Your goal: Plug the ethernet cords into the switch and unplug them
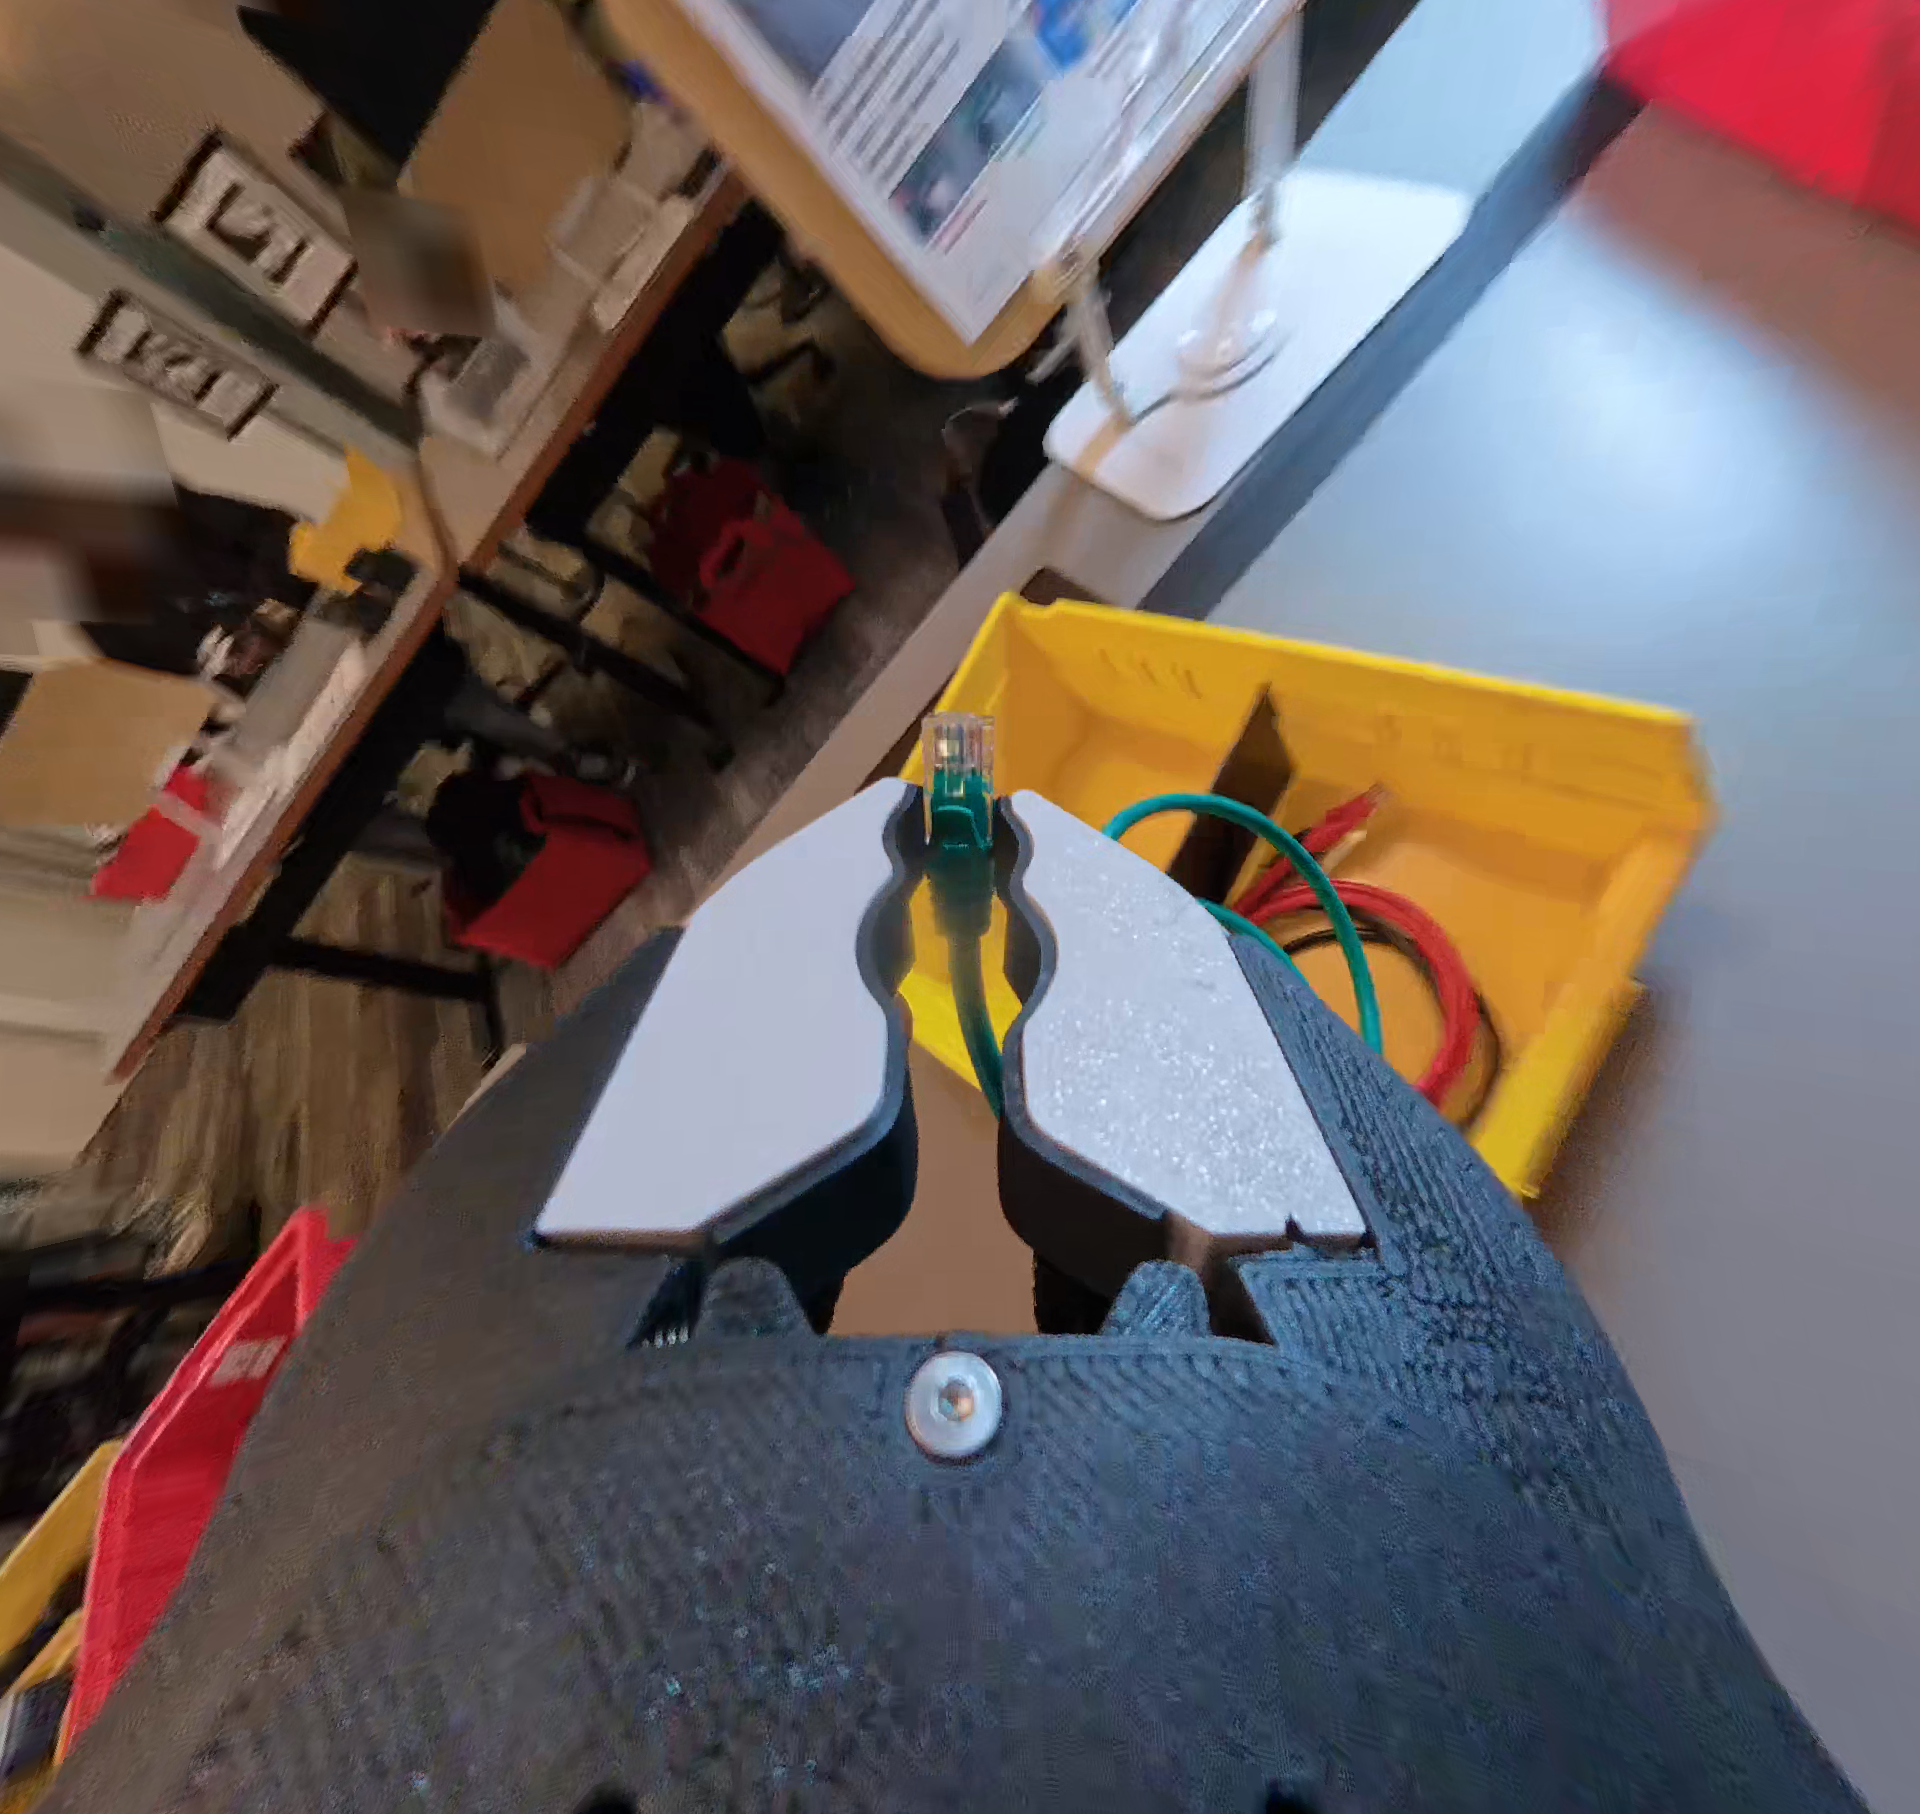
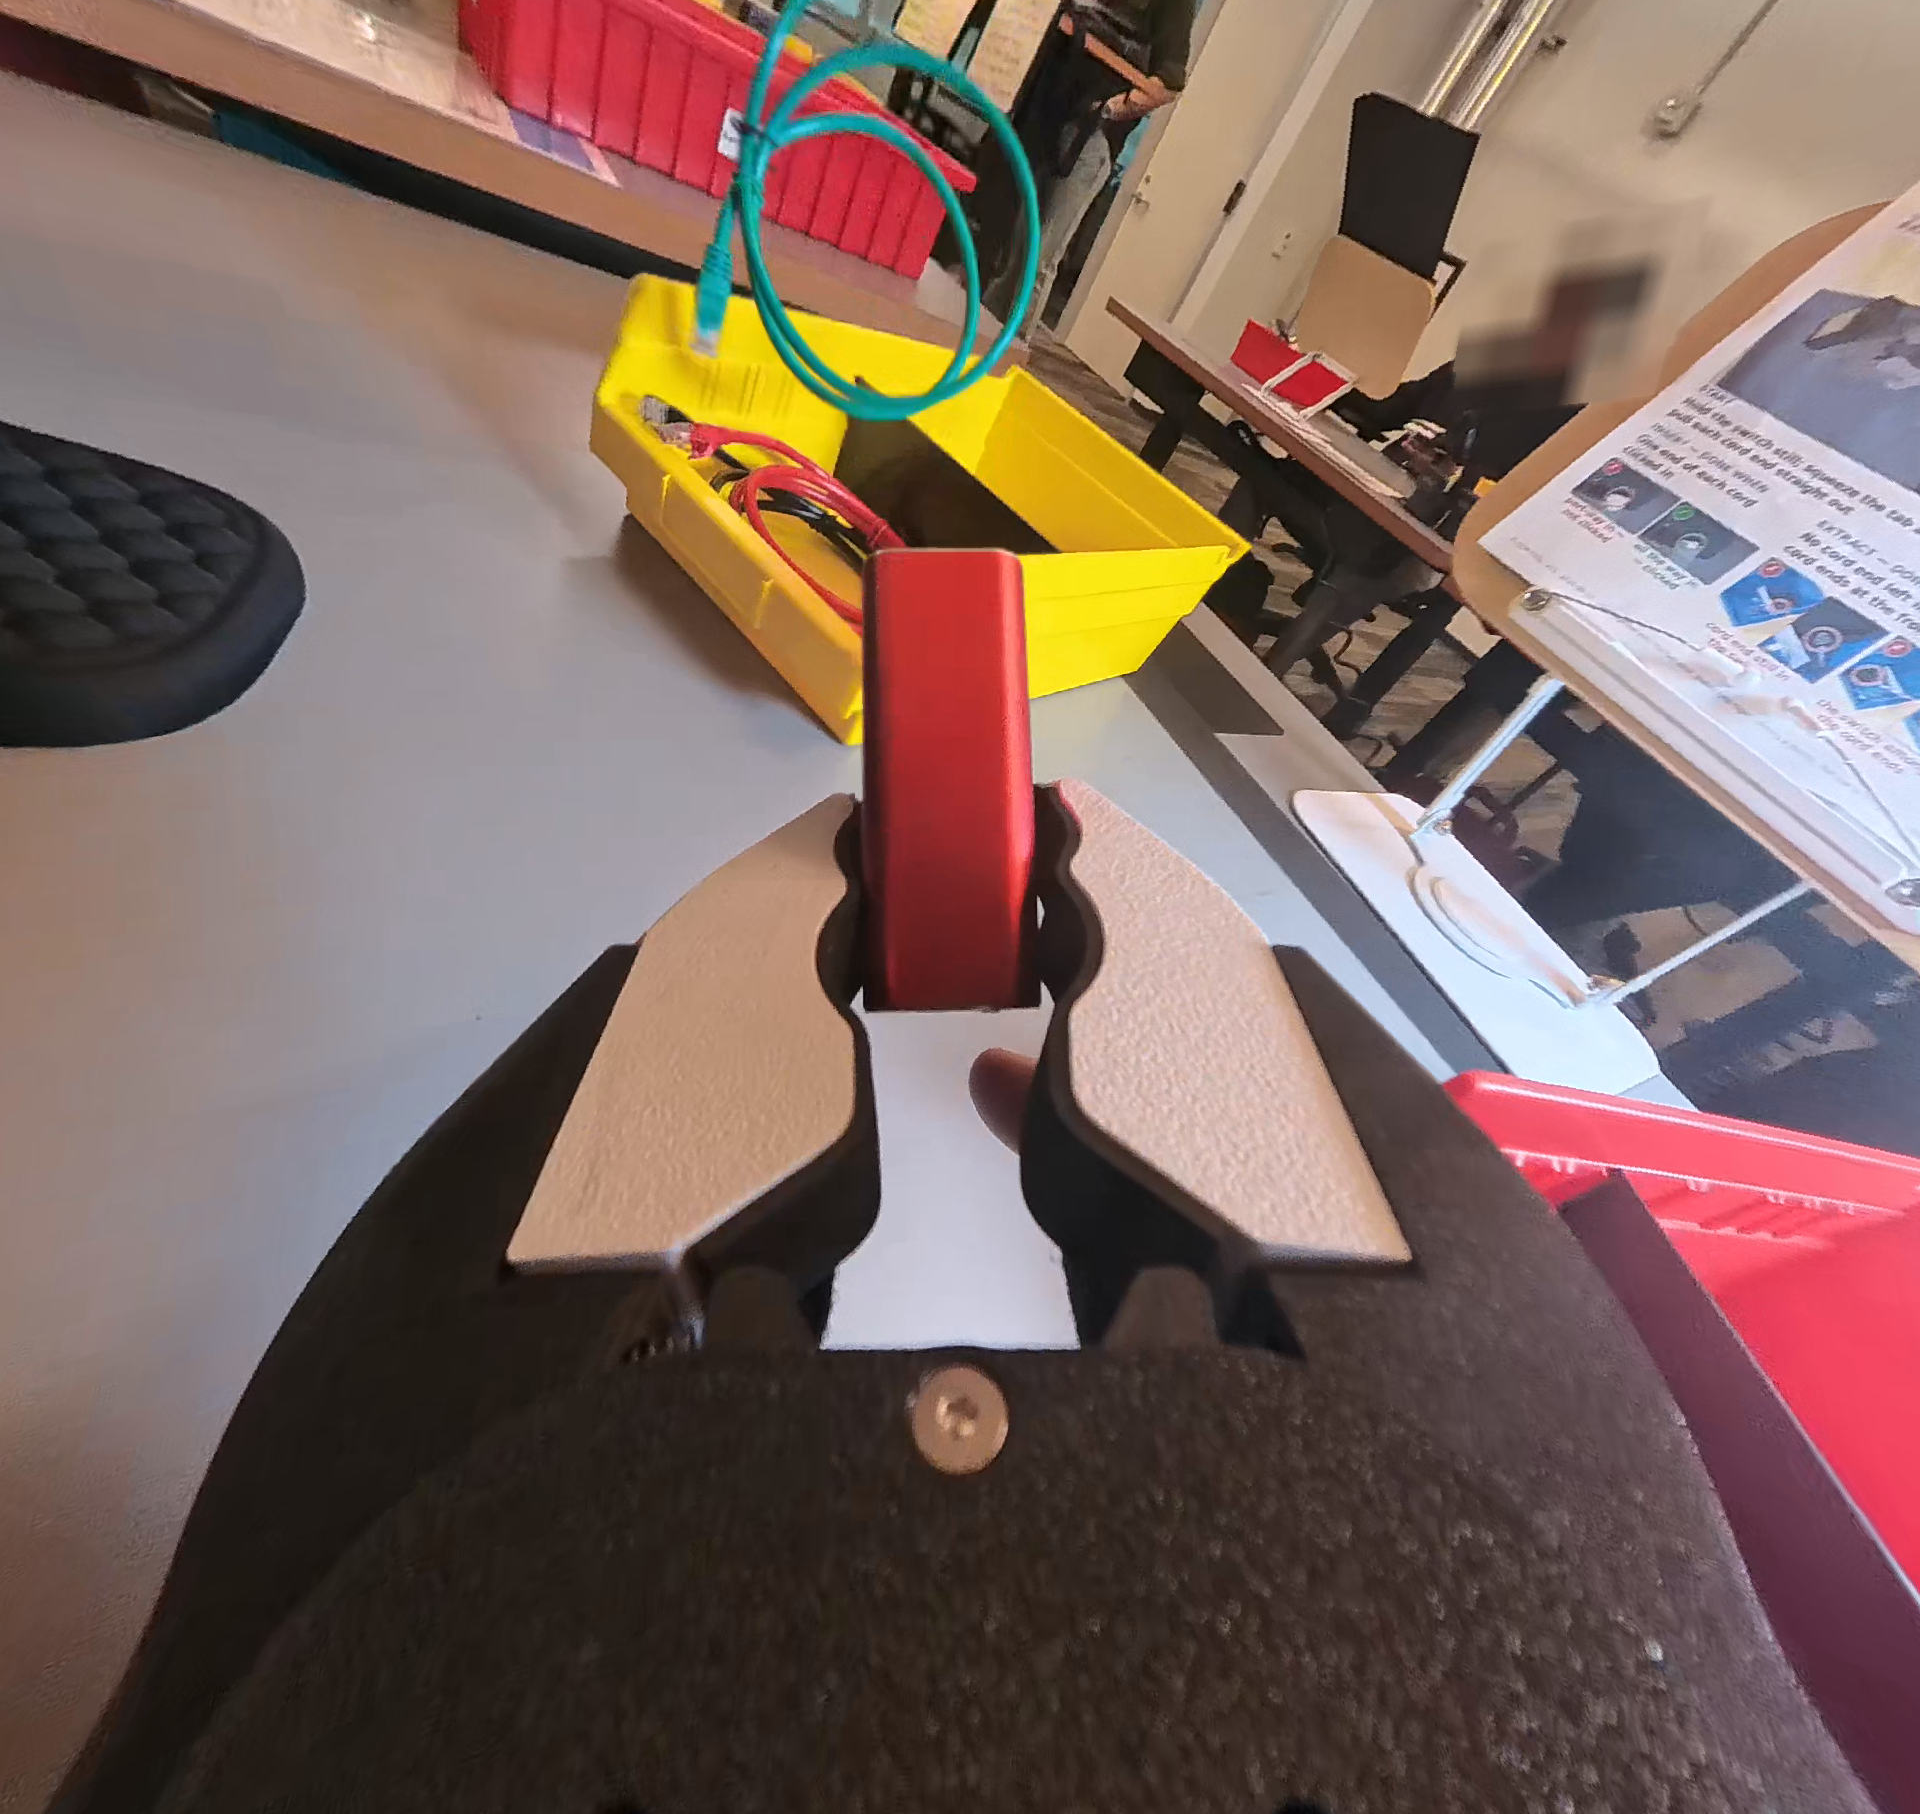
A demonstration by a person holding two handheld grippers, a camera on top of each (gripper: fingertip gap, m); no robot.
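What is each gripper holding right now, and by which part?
Left gripper pinches the green cord by its boot, behind the clear plug. Right gripper clamps the red switch by its near end.

The green ethernet cord (image 1: 961,891) is pinched just behind its clear plug (image 1: 958,744), which points forward past the fingertips of the left gripper (image 1: 958,834); its length hangs in a loop (image 2: 894,237) over the yellow bin (image 2: 1091,507), the free plug (image 2: 711,304) dangling above the bin's far-left corner; the switch (image 2: 948,788), a red metal box, stands on edge, clamped in the right gripper (image 2: 948,860) and pointing away toward the bin; red and black cords (image 2: 805,507) lie coiled in the bin's left compartment.
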